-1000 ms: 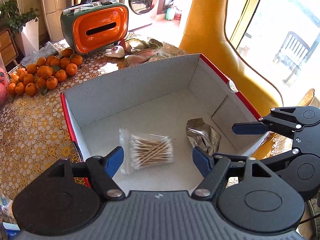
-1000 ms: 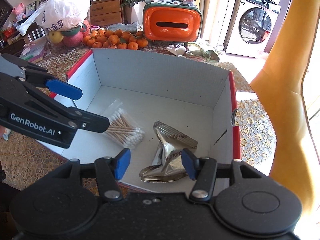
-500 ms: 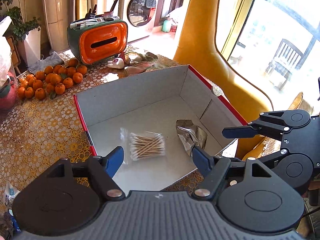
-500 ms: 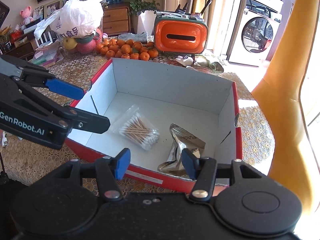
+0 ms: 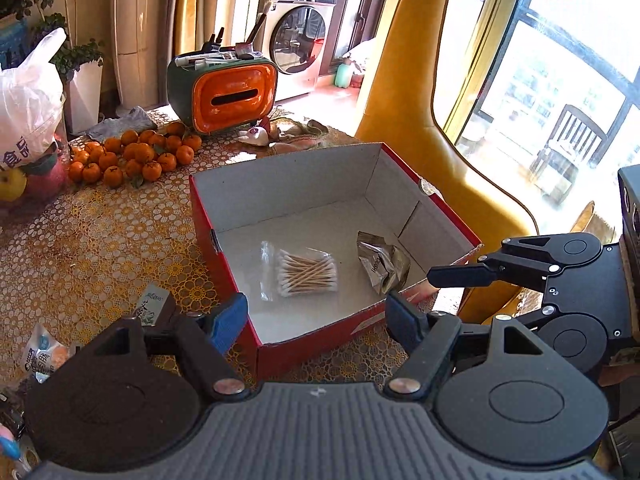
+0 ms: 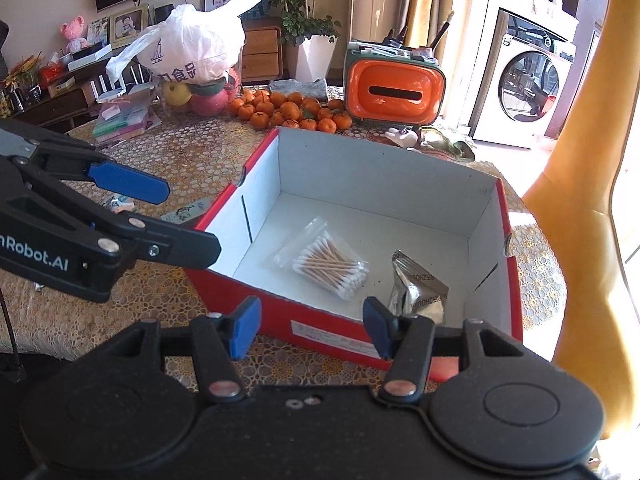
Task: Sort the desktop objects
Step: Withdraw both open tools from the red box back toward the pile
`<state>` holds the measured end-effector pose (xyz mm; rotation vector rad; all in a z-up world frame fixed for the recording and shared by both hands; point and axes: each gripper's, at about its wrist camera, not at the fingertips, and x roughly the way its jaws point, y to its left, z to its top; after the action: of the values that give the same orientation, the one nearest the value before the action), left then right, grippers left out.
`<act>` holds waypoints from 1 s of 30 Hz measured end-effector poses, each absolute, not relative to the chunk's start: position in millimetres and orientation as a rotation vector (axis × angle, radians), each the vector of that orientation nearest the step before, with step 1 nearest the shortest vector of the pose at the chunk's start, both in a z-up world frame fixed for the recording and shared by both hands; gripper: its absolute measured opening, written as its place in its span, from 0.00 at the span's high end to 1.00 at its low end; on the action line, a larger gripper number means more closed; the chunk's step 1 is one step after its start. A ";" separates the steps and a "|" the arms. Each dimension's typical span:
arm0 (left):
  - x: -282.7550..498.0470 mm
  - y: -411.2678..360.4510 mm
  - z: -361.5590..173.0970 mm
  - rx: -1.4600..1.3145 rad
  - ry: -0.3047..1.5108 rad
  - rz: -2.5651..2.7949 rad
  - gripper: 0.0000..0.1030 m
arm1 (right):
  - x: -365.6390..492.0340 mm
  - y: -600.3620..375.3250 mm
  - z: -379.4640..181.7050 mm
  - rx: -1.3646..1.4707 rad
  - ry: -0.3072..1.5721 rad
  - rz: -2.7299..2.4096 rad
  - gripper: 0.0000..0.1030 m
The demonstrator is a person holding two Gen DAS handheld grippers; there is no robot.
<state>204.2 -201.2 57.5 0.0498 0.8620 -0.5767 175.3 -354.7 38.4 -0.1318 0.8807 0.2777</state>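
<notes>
Left gripper [image 5: 316, 320] and right gripper [image 6: 310, 326], both tilted downward with jaws apart and empty, poised above the near wall of the red cardboard box [image 5: 224, 256], whose white floor holds a clear bag of cotton swabs [image 5: 306, 272] beside a crumpled silver foil packet [image 5: 380, 266].

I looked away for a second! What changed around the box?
Both hand-held grippers, left and right, pulled back and up from the red box, open and empty. The cotton swabs and foil packet stayed inside.
</notes>
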 end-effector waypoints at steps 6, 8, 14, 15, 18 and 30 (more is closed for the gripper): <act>181.6 -175.6 58.9 0.019 0.839 -0.556 0.27 | 164.4 -333.7 40.4 -0.139 0.866 0.302 0.45; 174.6 -167.6 60.4 0.013 0.829 -0.542 0.27 | 160.3 -325.8 41.6 -0.138 0.860 0.318 0.45; 153.3 -146.6 65.0 -0.004 0.794 -0.525 0.27 | 149.7 -303.6 45.0 -0.138 0.838 0.355 0.45; 149.3 -142.9 66.0 -0.007 0.786 -0.522 0.27 | 147.7 -300.6 45.5 -0.137 0.835 0.360 0.45; 137.5 -131.9 67.6 -0.011 0.764 -0.512 0.27 | 140.7 -290.8 46.8 -0.144 0.827 0.377 0.45; 101.4 -85.9 63.7 -0.051 0.728 -0.440 0.27 | 126.1 -255.5 48.4 -0.178 0.796 0.419 0.44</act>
<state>101.4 -85.9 63.7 -0.0512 0.7282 -0.4401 126.1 -255.5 48.4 -0.1778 0.7959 0.4192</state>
